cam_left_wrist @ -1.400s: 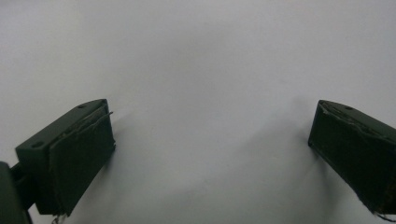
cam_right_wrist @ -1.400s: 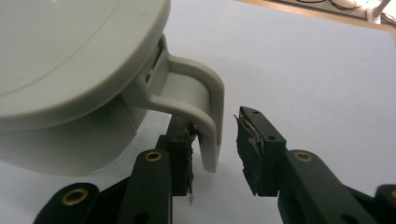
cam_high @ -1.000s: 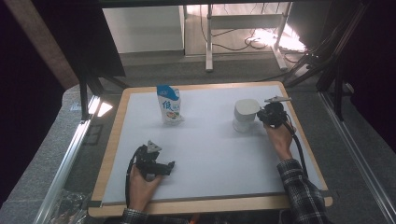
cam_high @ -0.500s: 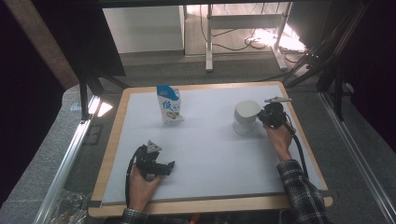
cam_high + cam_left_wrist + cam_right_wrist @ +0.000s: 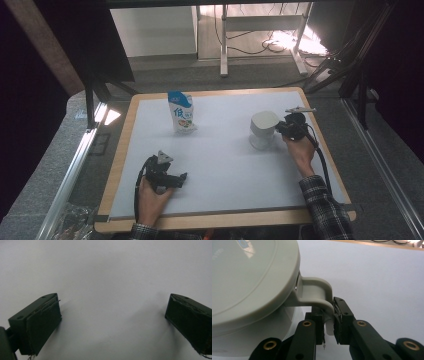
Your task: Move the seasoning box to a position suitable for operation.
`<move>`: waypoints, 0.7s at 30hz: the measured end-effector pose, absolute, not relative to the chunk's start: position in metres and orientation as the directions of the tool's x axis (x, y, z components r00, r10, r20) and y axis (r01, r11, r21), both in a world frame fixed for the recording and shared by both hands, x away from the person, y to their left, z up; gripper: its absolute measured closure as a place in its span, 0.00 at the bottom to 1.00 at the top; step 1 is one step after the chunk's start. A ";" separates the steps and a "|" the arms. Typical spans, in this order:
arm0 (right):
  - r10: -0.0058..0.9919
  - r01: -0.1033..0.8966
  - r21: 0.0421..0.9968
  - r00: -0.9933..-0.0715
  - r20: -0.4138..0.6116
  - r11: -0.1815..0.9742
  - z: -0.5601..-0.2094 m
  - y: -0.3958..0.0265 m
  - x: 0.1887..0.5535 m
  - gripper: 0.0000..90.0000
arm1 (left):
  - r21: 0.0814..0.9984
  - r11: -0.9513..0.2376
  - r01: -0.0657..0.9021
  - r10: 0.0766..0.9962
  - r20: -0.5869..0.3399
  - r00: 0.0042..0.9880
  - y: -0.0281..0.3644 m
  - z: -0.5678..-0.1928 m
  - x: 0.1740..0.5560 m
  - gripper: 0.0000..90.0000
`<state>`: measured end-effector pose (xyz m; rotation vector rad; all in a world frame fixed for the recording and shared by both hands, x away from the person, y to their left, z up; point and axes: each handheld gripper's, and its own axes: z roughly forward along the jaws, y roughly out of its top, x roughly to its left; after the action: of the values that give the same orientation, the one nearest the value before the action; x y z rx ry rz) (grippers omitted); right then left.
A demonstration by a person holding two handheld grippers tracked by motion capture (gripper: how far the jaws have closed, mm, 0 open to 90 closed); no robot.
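A pale grey lidded cup (image 5: 263, 127) with a side handle (image 5: 317, 292) stands on the right part of the white mat (image 5: 220, 155). My right gripper (image 5: 279, 128) comes at it from the right. In the right gripper view this gripper (image 5: 329, 326) is shut on the lower end of the handle, under the wide lid (image 5: 249, 277). A blue and white pouch (image 5: 181, 112) stands upright at the back left. Near the front left, my left gripper (image 5: 182, 177) lies on the mat pointing right. In the left gripper view it (image 5: 112, 322) is open, with bare mat between its jaws.
The mat lies on a wooden tabletop (image 5: 120, 165) whose rim frames it. Metal rails (image 5: 70, 170) run along both sides of the table. Desk legs and cables (image 5: 260, 45) stand on the floor beyond the far edge.
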<state>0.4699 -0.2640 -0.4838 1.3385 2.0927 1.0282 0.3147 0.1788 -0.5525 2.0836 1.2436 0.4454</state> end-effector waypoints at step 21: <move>0.878 0.564 0.790 -0.474 0.071 0.241 -0.474 -0.254 0.430 0.88 | 0.689 -0.329 0.646 0.871 -0.043 0.490 0.179 -0.552 0.315 0.00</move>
<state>0.4301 -0.2542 -0.4743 1.3232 2.1321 1.1046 0.3147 0.1788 -0.5525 2.0839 1.2437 0.4449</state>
